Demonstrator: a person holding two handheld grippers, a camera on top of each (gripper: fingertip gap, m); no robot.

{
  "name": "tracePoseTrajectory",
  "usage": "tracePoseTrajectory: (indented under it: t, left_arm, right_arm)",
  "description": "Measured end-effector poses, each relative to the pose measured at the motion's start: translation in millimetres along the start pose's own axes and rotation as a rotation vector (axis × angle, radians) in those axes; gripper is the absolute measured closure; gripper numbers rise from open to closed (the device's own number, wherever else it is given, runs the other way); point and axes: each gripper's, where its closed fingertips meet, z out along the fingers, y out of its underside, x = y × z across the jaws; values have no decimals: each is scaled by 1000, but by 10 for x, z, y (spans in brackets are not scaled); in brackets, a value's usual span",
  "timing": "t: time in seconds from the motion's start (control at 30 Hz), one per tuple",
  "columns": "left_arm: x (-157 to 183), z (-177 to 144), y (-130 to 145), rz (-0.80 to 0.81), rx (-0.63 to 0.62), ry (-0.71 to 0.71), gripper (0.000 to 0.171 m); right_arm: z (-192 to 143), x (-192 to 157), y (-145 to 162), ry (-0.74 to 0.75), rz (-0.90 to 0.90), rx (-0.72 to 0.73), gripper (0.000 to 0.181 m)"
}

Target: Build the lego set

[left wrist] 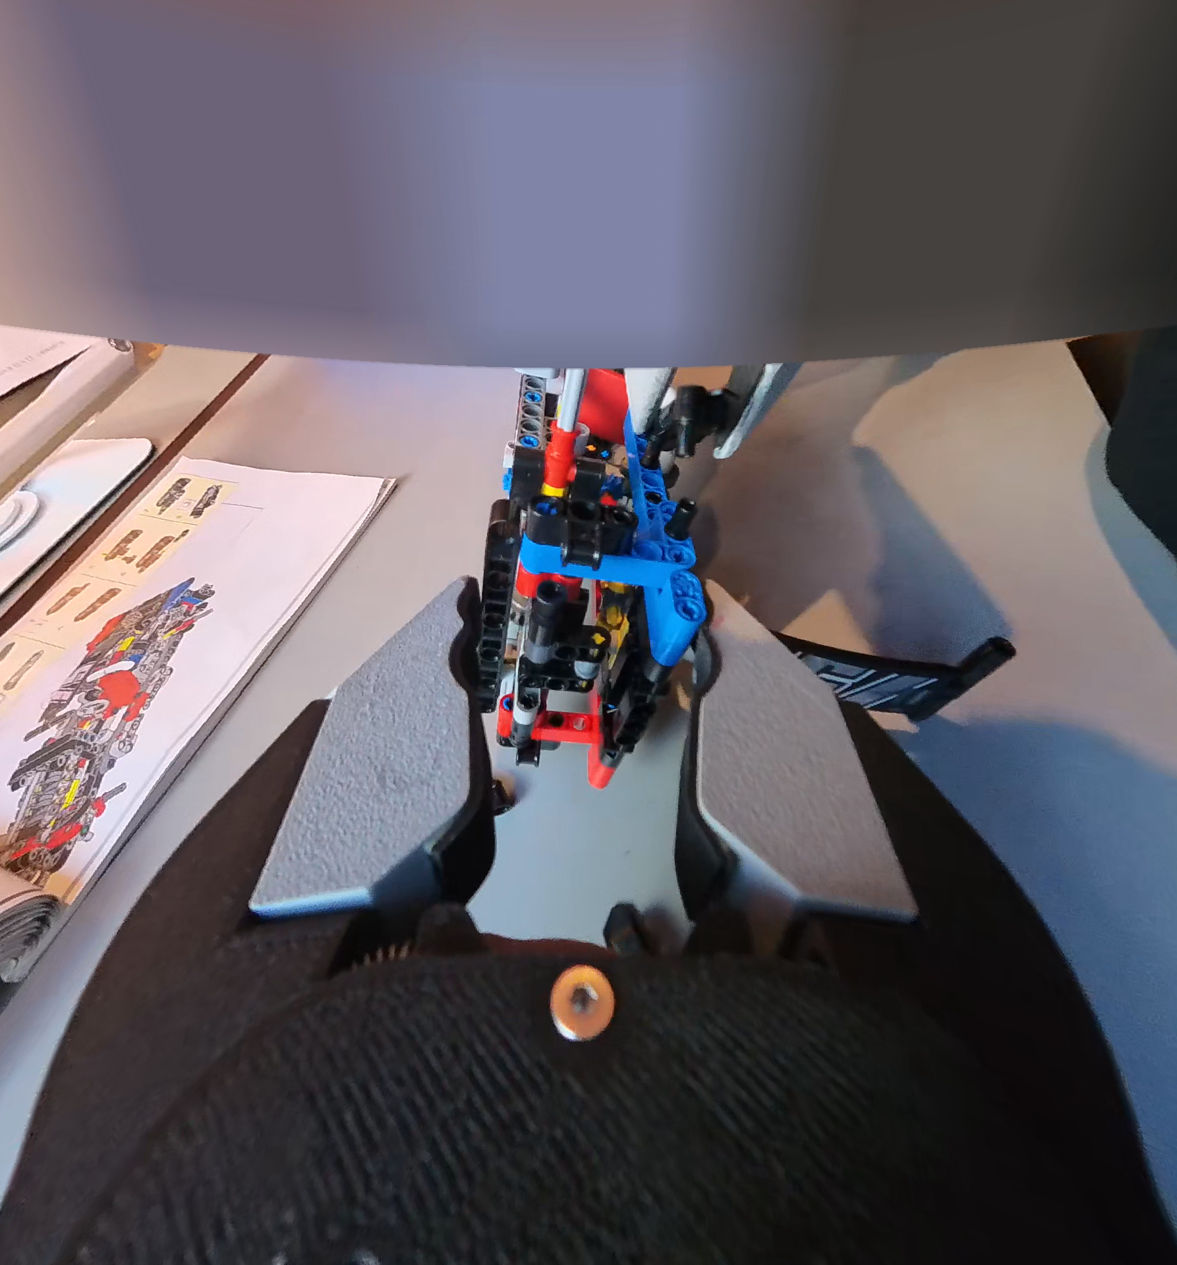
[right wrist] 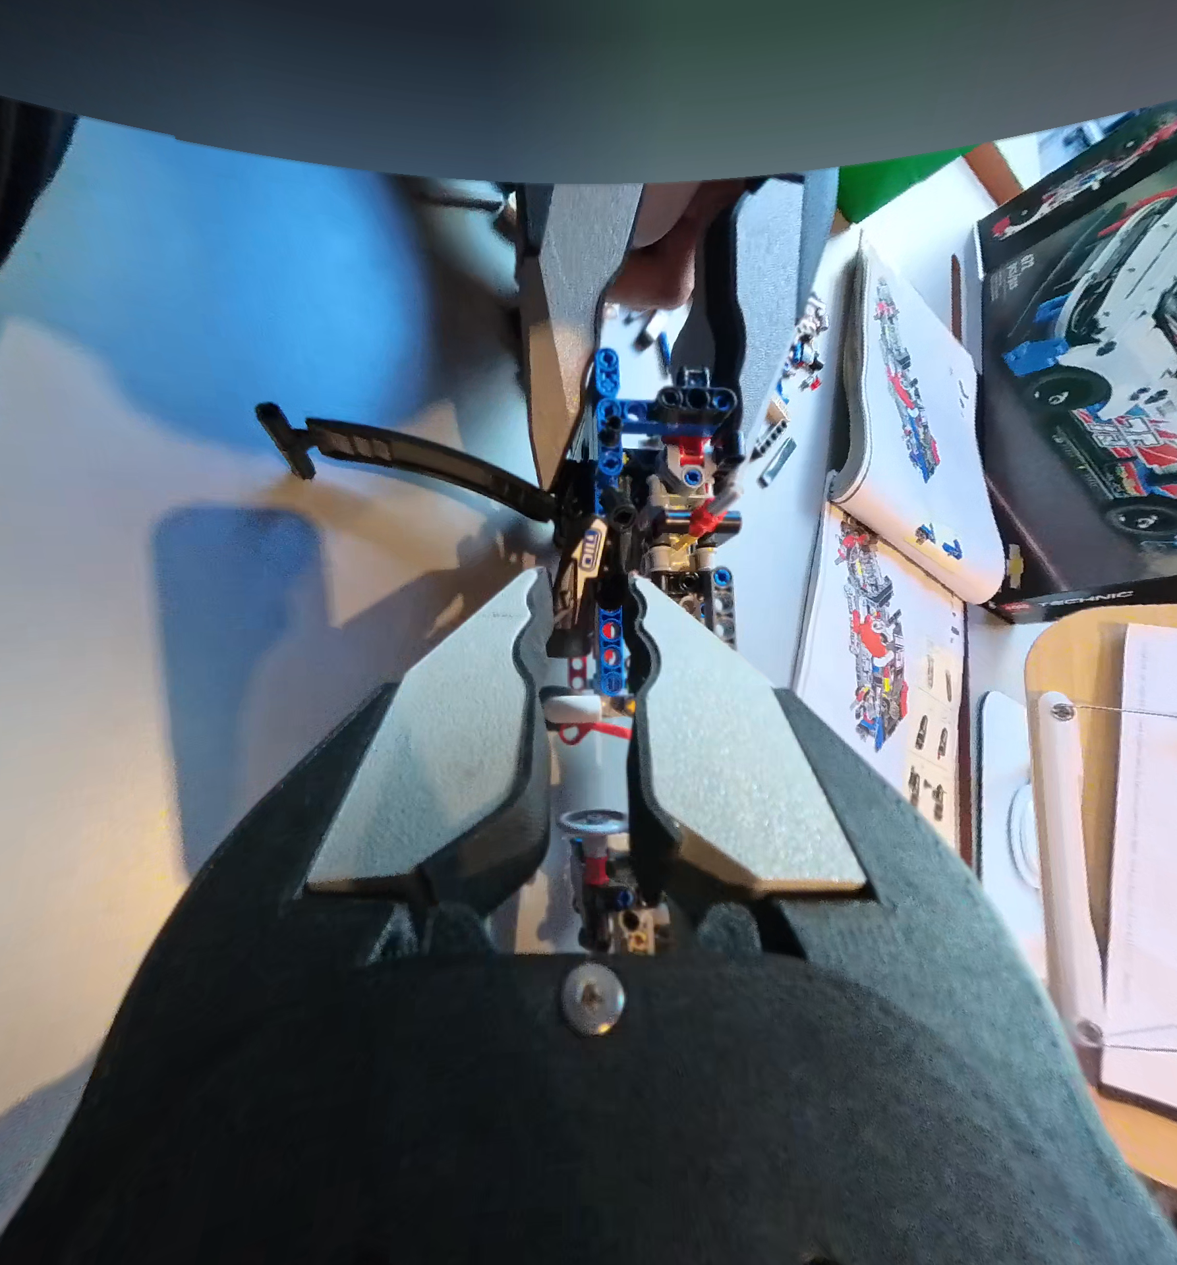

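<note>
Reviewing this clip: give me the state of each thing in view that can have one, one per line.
left claw: shut on lego model, gripping its two sides
right claw: shut on lego model, pinching a blue beam
lego model: part-built, held from opposite ends
black curved panel: attached, sticking out sideways
instruction booklet: open, flat on the table
set box: lying beside the booklet; open or closed cannot be told

A smooth pale grey table (left wrist: 380, 411) fills both views, crossed by hard-edged shadows with warm light at 8 o'clock in the right wrist view. A light wooden board (right wrist: 1079, 650) lies at 3 o'clock there, near a green patch (right wrist: 894, 188) at 1 o'clock.
</note>
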Motion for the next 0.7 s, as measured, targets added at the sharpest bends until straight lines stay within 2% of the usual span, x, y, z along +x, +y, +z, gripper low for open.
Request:
tracePoseTrajectory:
  t: [0.33, 0.47, 0.63, 0.7]
  left_arm:
    - [13, 13, -9, -11, 41, -14, 113]
    - [19, 15, -6, 1, 41, -23, 113]
    - [21, 13, 14, 19, 32, -32, 113]
    - [6, 12, 14, 17, 33, -43, 113]
  right_arm:
    - [-5, -27, 19, -112, -89, -200, 164]
    - [1, -36, 32, -137, -58, -240, 164]
    - [29, -48, 45, -127, 5, -231, 164]
    - [32, -27, 47, -88, -23, -265, 164]
